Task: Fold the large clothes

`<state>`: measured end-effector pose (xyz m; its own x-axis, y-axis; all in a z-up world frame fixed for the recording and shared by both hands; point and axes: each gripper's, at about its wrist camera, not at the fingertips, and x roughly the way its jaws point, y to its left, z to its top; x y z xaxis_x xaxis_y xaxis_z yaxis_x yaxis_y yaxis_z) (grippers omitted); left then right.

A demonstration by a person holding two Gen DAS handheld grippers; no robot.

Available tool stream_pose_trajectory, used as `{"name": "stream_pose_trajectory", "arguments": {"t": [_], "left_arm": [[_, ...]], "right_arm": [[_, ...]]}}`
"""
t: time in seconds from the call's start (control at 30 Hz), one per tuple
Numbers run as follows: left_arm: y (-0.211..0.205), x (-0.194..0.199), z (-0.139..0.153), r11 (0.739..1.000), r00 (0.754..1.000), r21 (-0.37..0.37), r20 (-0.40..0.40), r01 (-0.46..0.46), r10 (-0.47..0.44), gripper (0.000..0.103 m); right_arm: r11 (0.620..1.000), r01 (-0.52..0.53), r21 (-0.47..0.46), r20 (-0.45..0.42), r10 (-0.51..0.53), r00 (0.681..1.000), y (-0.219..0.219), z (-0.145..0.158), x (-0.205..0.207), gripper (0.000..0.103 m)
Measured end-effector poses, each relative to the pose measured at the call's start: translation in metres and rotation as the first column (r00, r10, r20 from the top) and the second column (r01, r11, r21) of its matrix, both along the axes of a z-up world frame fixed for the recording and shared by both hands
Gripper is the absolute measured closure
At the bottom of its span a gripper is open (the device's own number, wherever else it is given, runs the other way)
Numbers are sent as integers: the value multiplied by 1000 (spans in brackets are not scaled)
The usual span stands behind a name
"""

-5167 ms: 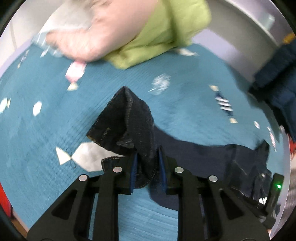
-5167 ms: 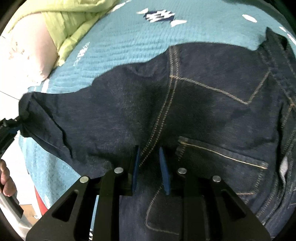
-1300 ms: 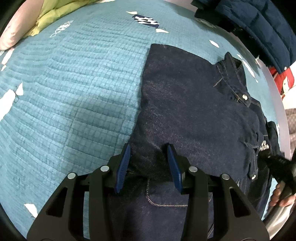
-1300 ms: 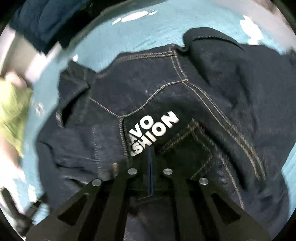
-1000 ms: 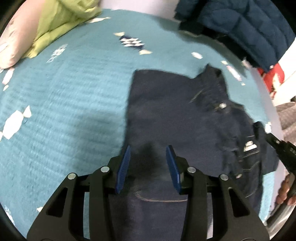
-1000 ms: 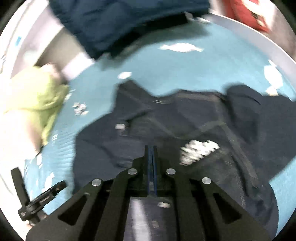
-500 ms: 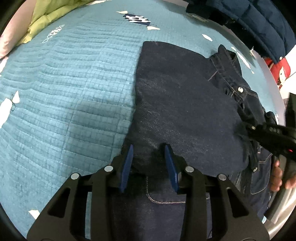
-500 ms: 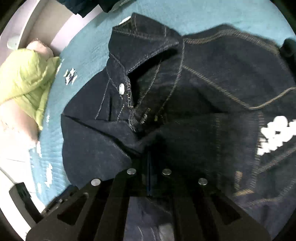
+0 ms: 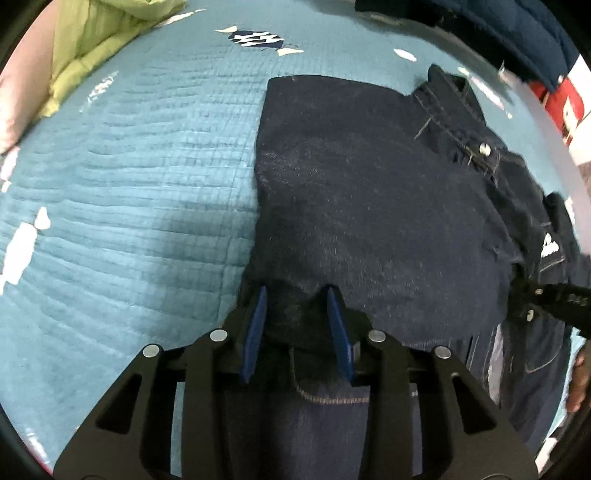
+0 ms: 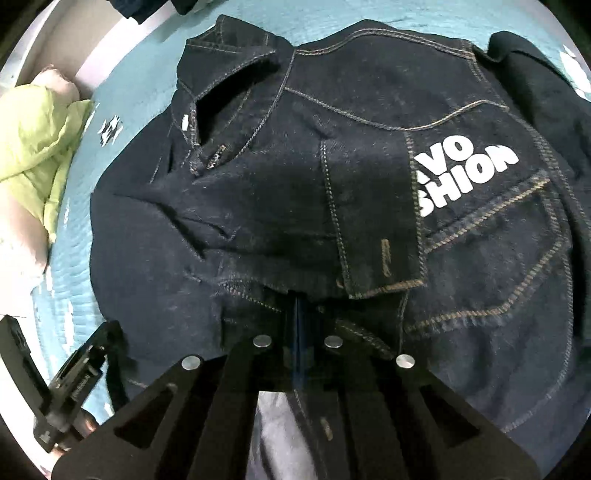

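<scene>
A dark denim jacket (image 9: 369,206) with white lettering lies on the teal quilt (image 9: 129,184); its left side is folded over the body. It also shows in the right wrist view (image 10: 295,192), collar at the top left. My left gripper (image 9: 295,314) has its blue pads apart, with a bunched fold of the jacket's near edge between them. My right gripper (image 10: 299,321) has its jaws pressed together at the cuff edge of the folded sleeve (image 10: 369,206); whether cloth is pinched there is hidden. The right gripper also shows in the left wrist view (image 9: 546,295).
A lime-green garment (image 9: 96,33) and a pink pillow (image 10: 22,229) lie at the quilt's far left. A navy puffer jacket (image 9: 498,26) hangs at the far right, beside the pale bed edge (image 9: 554,122). The left gripper shows at the lower left of the right wrist view (image 10: 70,384).
The right gripper has drawn the sleeve across the jacket's front, uncovering the lettering. The left gripper has stayed at the near edge with its pads apart.
</scene>
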<state>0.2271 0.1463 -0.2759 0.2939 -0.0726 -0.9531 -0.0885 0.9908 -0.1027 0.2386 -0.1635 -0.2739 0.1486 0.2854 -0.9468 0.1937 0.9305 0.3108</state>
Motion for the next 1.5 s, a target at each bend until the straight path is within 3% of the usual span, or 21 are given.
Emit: {"name": "stream_pose_trajectory", "arguments": {"t": [0.03,0.1,0.17,0.27,0.43,0.5,0.57,0.7,0.8,0.87,0.97,1.0,1.1,1.17,1.2,1.23,1.27,1.37,1.4,1.47,1.5], "left_arm": [[-1,-2,5,1000,1000,17,-7,4,-3,68],[-1,-8,10,1000,1000,4,-19,17,-17,68],[1,-12,3,1000,999,-12,-38,10,-10,68],[-1,-12,-10,1000,1000,-9,-18,5,-5,68],[-9,-16,-2,999,1000,45,-14,20,-19,70],[-14,-16,17,998,999,61,32,31,-33,76],[-13,-16,41,998,987,-26,152,55,-51,76],[-16,12,47,986,984,-160,177,47,-18,76],[-27,36,39,985,980,-163,199,58,-25,76],[-35,52,26,974,977,-214,210,75,-29,76],[-44,83,-11,962,989,-271,150,35,6,78],[-44,88,-18,963,988,-266,153,28,14,80],[-33,87,-20,976,983,-217,185,30,11,100],[-15,82,-18,988,979,-152,199,-24,54,100],[1,79,-18,991,976,-123,199,-60,84,100],[14,76,-19,987,977,-148,196,-58,87,100],[27,73,-19,984,977,-166,194,-59,92,100],[39,62,-5,993,974,-4,191,-120,118,100],[42,57,-2,992,974,-13,186,-127,127,100],[44,41,12,987,968,-103,208,-122,141,100],[39,35,19,989,968,-102,219,-106,126,100]], "right_arm": [[1000,-1,-1,0,1,1000,-1,7,-5,97],[999,-17,-42,17,18,1000,1,16,-15,97],[999,1,-51,-9,-1,1000,-2,3,-18,100],[998,63,15,1,-63,998,-12,-23,-15,103],[994,97,41,12,-97,995,-15,-8,-19,102],[995,71,73,94,-77,993,-12,15,-25,96],[996,11,84,252,-32,967,2,44,-27,96],[990,-73,117,408,19,913,30,59,-12,98],[984,-128,122,440,62,896,53,48,5,98],[983,-160,92,465,99,880,65,35,16,98],[985,-159,66,407,118,906,72,2,33,99],[985,-160,72,390,120,913,66,-12,37,103],[970,-176,165,406,96,909,37,-13,34,103],[993,-113,34,400,90,912,18,-6,28,103],[993,-113,26,403,93,911,5,-5,27,103],[986,-112,120,392,57,918,-16,-7,25,103],[991,-67,117,373,18,928,-29,-7,23,103],[996,-4,93,376,-31,926,-45,6,12,103],[996,14,87,394,-47,918,-44,14,6,98],[994,-2,112,419,-45,907,-36,29,-3,97],[992,-27,126,431,-30,902,-27,35,-9,97]]}}
